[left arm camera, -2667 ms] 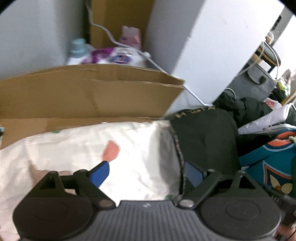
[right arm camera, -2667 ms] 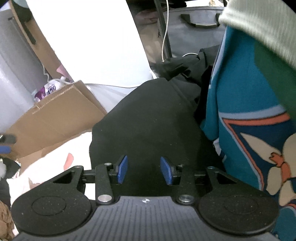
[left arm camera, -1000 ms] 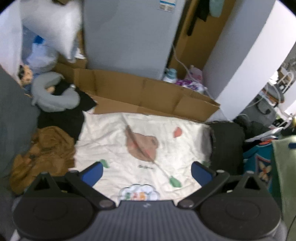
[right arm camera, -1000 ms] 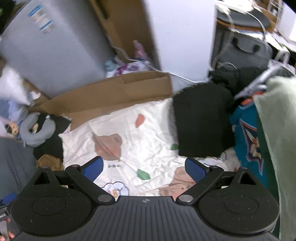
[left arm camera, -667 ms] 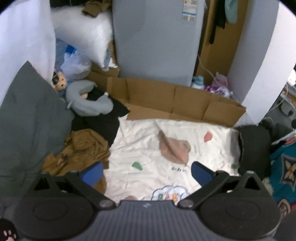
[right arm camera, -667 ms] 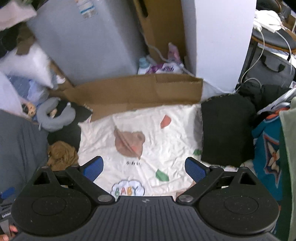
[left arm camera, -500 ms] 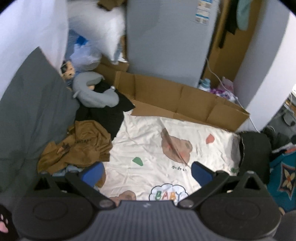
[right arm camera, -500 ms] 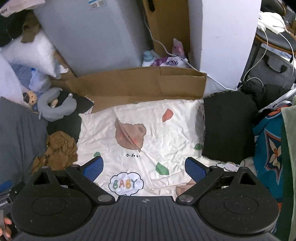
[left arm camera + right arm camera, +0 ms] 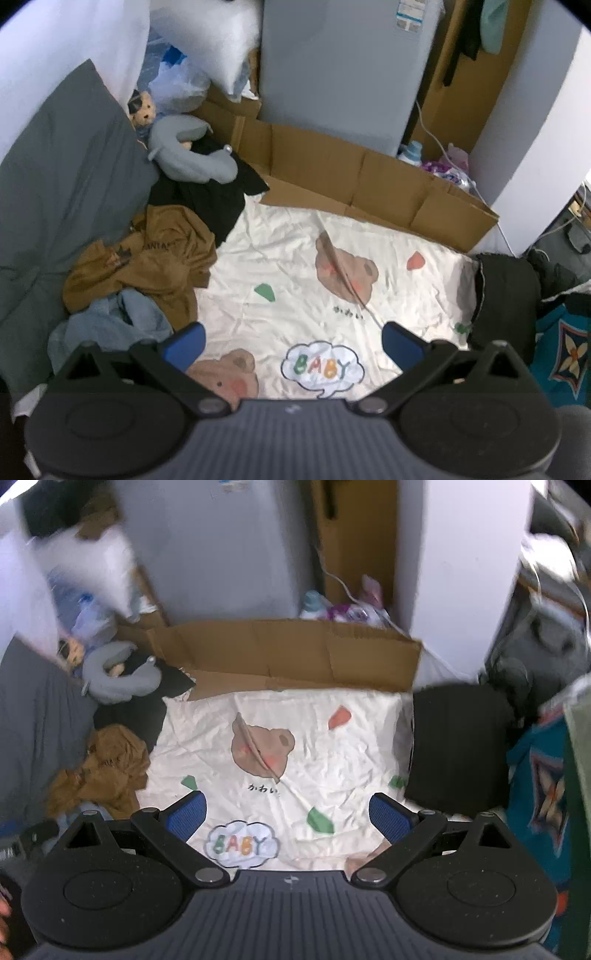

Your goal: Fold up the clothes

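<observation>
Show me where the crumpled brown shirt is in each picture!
Left wrist view: the brown shirt is at middle left, touching the left edge of the white sheet.
Right wrist view: the brown shirt is at the left, smaller.
Shared landmark: the "BABY" cloud printed on the sheet.

White sheet (image 9: 295,258) printed with "BABY" in coloured letters inside a cloud (image 9: 322,365), and small black Japanese script "かわい" (image 9: 263,789) under a bear face. Other labels unreadable.
</observation>
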Tool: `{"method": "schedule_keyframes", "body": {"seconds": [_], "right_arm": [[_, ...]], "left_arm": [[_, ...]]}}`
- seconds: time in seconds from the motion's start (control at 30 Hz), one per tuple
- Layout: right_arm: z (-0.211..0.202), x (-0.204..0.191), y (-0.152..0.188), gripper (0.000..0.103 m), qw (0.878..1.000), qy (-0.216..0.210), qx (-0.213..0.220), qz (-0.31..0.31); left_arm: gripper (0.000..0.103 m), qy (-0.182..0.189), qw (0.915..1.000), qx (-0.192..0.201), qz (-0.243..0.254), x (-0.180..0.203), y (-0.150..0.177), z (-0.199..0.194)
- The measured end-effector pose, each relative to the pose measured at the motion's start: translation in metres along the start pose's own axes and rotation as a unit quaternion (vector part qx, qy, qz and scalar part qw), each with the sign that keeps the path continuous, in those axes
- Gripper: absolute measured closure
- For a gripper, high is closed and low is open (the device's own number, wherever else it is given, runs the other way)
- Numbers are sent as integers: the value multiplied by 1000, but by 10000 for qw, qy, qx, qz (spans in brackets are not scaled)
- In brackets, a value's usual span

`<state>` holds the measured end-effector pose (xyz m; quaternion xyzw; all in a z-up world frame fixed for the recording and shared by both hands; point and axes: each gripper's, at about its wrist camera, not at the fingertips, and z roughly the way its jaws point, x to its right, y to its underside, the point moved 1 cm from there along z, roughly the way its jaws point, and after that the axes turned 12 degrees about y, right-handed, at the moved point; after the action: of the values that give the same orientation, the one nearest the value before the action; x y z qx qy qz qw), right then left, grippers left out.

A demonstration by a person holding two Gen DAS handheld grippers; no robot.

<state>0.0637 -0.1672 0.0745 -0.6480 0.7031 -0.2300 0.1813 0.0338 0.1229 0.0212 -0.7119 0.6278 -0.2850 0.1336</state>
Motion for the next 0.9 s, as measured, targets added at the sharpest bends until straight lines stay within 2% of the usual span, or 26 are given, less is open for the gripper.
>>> {"method": "schedule_keyframes", "body": {"seconds": [0.1,0.2,0.43,0.57,0.7,0.9], "right_arm": [[-6,1,8,5,9999,-99,106,73],[-4,2,17,5,9997,-3,229,5],[5,6,32,5,9996,59,277,62],[8,5,41,5,9996,73,275,40],[12,5,54,5,9997,67,215,-71],[17,-3,61,5,9996,-93,143,-214]], "left_arm": [[0,-33,10000,-11,29,10,10,3],[0,-6,9997,-75,221,23,19,6],[0,-116,9994,307,137,29,29,0],[0,-144,9996,193,139,27,32,5],[0,-20,9999,-24,157,29,39,11],[0,64,9998,-135,102,31,51,19]]}}
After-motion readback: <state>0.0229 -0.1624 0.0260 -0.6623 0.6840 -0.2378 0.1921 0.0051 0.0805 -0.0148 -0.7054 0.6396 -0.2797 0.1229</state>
